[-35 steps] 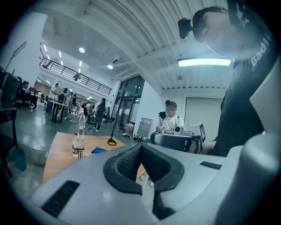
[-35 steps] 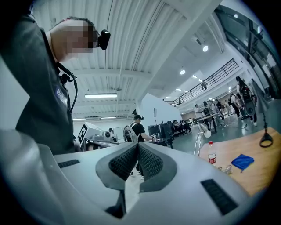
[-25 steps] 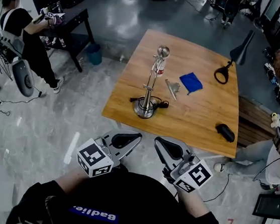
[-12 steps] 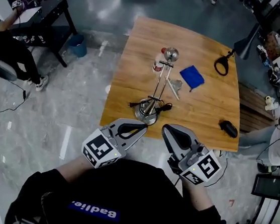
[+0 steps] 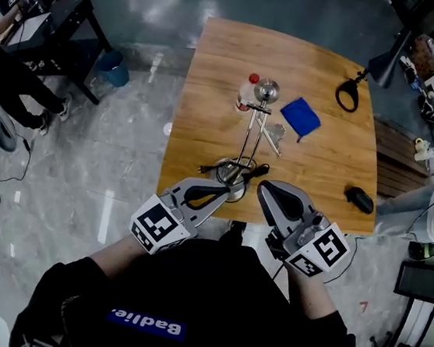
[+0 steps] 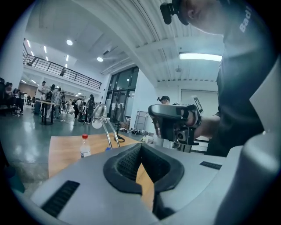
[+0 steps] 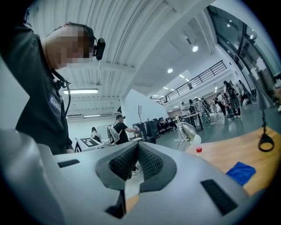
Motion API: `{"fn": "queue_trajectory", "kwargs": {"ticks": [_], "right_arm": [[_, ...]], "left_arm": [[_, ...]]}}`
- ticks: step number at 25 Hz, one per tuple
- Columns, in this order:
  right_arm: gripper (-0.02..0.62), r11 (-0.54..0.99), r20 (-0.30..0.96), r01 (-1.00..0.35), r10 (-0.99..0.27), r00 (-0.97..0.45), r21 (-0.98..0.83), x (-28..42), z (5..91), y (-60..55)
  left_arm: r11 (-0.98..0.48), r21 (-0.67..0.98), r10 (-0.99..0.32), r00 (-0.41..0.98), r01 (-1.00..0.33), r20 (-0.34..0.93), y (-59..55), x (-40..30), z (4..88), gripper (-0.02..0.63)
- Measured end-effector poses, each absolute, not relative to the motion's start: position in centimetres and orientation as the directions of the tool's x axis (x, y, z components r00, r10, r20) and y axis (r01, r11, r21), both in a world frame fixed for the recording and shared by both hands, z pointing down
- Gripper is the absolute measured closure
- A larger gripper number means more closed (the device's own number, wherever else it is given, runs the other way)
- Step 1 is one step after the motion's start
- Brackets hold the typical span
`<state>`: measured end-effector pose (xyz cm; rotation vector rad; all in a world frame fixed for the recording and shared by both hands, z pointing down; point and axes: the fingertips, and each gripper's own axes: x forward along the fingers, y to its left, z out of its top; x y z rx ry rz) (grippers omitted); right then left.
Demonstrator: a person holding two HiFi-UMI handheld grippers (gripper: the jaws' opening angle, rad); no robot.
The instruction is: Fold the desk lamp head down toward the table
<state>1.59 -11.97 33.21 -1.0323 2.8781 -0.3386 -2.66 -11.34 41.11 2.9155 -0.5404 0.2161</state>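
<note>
A silver desk lamp stands upright near the table's front edge, its round base (image 5: 230, 181) wound with a black cord and its arm rising to the domed head (image 5: 267, 91). My left gripper (image 5: 225, 191) is shut and empty, just left of the base at the table edge. My right gripper (image 5: 263, 187), also shut and empty, is just right of the base. From the left gripper (image 6: 141, 147) the lamp head (image 6: 99, 112) shows far ahead, with the right gripper (image 6: 173, 121) across from it. The right gripper (image 7: 138, 147) view shows the lamp head (image 7: 189, 131) ahead.
On the wooden table (image 5: 211, 89) are a red-capped bottle (image 5: 247, 94), a blue cloth (image 5: 298, 117), a black ring-shaped lamp base (image 5: 347, 94) under a black shade (image 5: 384, 68), and a small black object (image 5: 359, 200). Other people stand at the left and right edges.
The table has drawn closer in the head view. Both shut grippers have moved forward from off the table to either side of the lamp base. The lamp has not moved.
</note>
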Motion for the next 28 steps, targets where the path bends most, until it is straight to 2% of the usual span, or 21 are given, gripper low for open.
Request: {"fn": "queue_trajectory", "kwargs": {"ticks": [18, 20, 23, 28], "right_arm": [[0.583, 0.756, 0.065, -0.527, -0.548, -0.834, -0.389, 5.2, 36.5, -22.6], [0.556, 0.744, 0.083, -0.520, -0.539, -0.838, -0.420, 5.3, 37.3, -23.3], [0.478, 0.722, 0.105, -0.505, -0.523, -0.846, -0.472, 5.2, 38.3, -24.2], [0.448, 0.707, 0.129, -0.491, -0.501, -0.856, -0.509, 4.7, 39.2, -25.0]], "left_arm": [[-0.866, 0.181, -0.419, 0.874, -0.466, 0.247, -15.4, -1.2, 47.7, 0.597], [-0.862, 0.185, -0.422, 0.870, -0.472, 0.254, -15.4, -1.0, 48.2, 0.597], [-0.859, 0.180, -0.428, 0.866, -0.479, 0.259, -15.7, -0.8, 49.0, 0.597], [-0.841, 0.171, -0.458, 0.843, -0.514, 0.283, -16.4, -0.9, 51.3, 0.597]]}}
